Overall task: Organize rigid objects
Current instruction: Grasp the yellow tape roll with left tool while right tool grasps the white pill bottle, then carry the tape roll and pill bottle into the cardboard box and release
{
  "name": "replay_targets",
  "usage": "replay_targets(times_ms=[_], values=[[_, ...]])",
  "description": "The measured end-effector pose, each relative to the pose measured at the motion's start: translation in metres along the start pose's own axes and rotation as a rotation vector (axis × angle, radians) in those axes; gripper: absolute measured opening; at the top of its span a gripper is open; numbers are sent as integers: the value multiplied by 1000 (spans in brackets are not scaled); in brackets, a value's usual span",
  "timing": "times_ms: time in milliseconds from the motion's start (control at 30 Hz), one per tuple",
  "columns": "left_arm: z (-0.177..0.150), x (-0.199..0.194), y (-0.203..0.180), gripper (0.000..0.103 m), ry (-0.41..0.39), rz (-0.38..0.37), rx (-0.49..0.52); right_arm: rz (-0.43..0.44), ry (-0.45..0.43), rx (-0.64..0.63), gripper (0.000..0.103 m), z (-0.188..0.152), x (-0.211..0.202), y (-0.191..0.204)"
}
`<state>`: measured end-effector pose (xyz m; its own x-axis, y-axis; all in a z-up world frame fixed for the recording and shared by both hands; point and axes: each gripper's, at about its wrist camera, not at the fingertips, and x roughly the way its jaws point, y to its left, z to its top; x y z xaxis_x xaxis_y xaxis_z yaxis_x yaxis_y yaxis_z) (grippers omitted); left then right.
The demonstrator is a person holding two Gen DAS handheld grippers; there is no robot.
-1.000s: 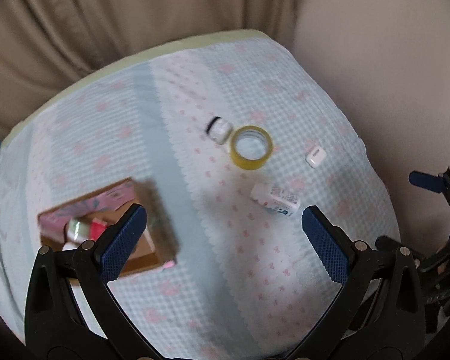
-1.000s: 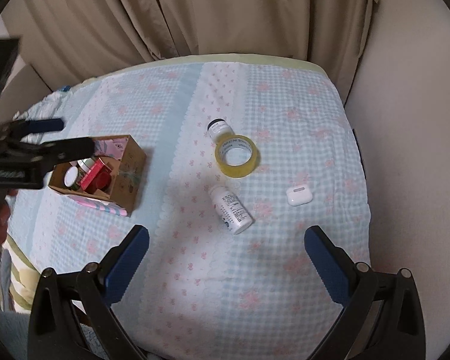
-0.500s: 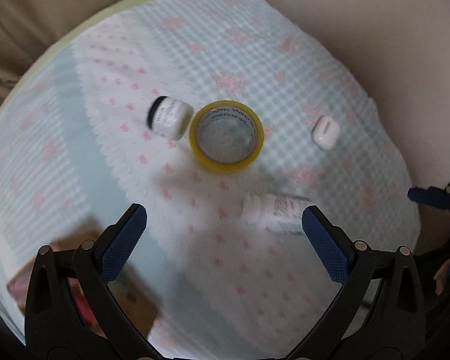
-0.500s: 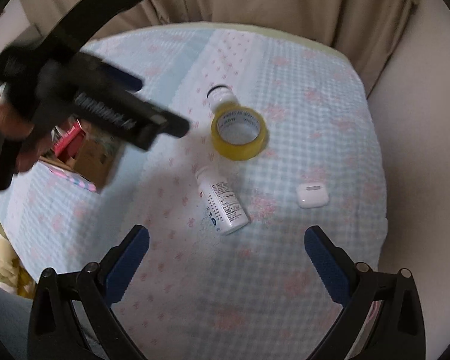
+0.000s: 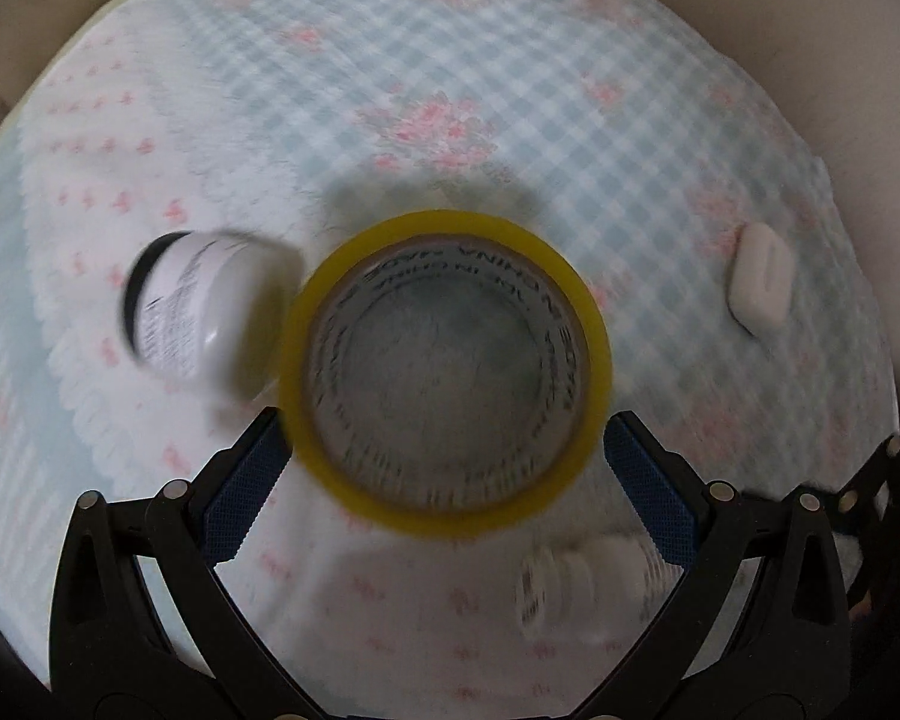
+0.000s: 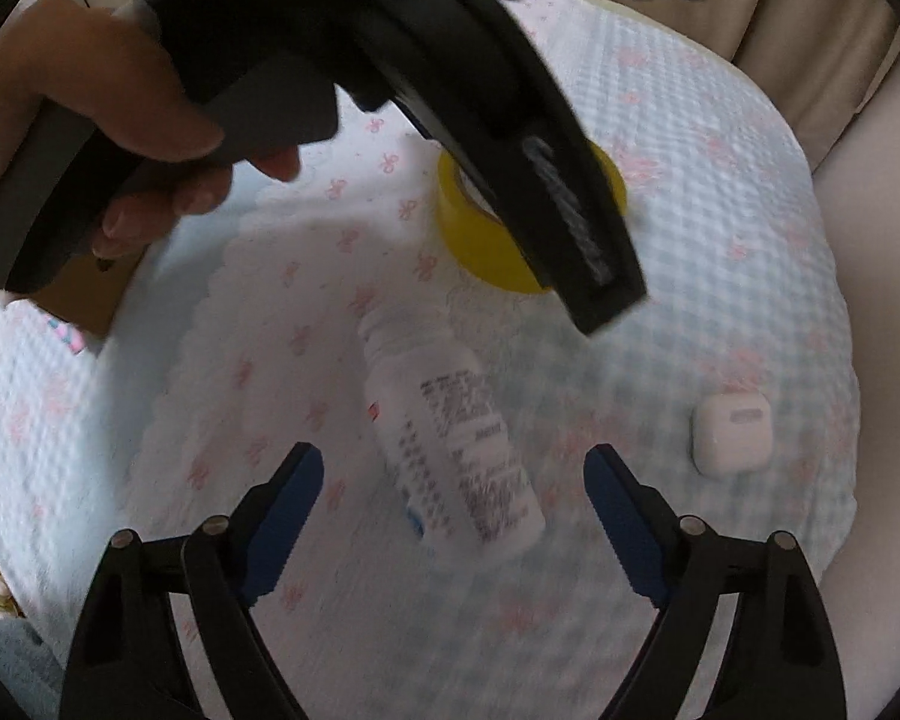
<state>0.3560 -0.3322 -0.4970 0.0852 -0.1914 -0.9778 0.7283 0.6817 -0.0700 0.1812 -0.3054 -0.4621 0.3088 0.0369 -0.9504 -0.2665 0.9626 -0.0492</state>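
Note:
A yellow tape roll (image 5: pixel 447 369) lies flat on the checked cloth, right between the tips of my open left gripper (image 5: pixel 444 468); the pads (image 5: pixel 246 480) are beside it, not closed on it. It also shows in the right wrist view (image 6: pixel 486 240), partly hidden by the left gripper body. A small white jar with a black lid (image 5: pixel 192 306) lies just left of the roll. A white bottle (image 6: pixel 450 438) lies on its side between the fingers of my open right gripper (image 6: pixel 453 492), and shows in the left wrist view (image 5: pixel 588 588). A white earbud case (image 6: pixel 732 432) lies to the right.
A cardboard box (image 6: pixel 84 300) sits at the left, mostly hidden behind the hand holding the left gripper (image 6: pixel 150 138). The round table's edge curves close on the right (image 6: pixel 840 360), with curtain and wall behind.
Both grippers moved down and forward. The left one closed in over the tape roll, which now sits between its tips. The right one came down over the white bottle.

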Motion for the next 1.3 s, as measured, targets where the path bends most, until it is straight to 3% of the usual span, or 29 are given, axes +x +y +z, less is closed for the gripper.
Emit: replay_targets(times_ms=[67, 233, 367, 900, 1100, 1300], values=[[5, 8, -2, 103, 3, 14, 15, 5, 10, -4, 73, 2, 10, -1], [15, 17, -4, 103, 7, 31, 26, 21, 16, -12, 69, 5, 25, -1], [16, 19, -1, 98, -1, 48, 38, 48, 25, -29, 56, 7, 33, 3], [5, -3, -8, 97, -15, 64, 42, 34, 17, -30, 53, 16, 25, 0], [-3, -41, -10, 97, -48, 82, 25, 17, -3, -7, 53, 24, 6, -6], [-18, -108, -8, 97, -117, 91, -30, -15, -51, -2, 53, 27, -40, -4]])
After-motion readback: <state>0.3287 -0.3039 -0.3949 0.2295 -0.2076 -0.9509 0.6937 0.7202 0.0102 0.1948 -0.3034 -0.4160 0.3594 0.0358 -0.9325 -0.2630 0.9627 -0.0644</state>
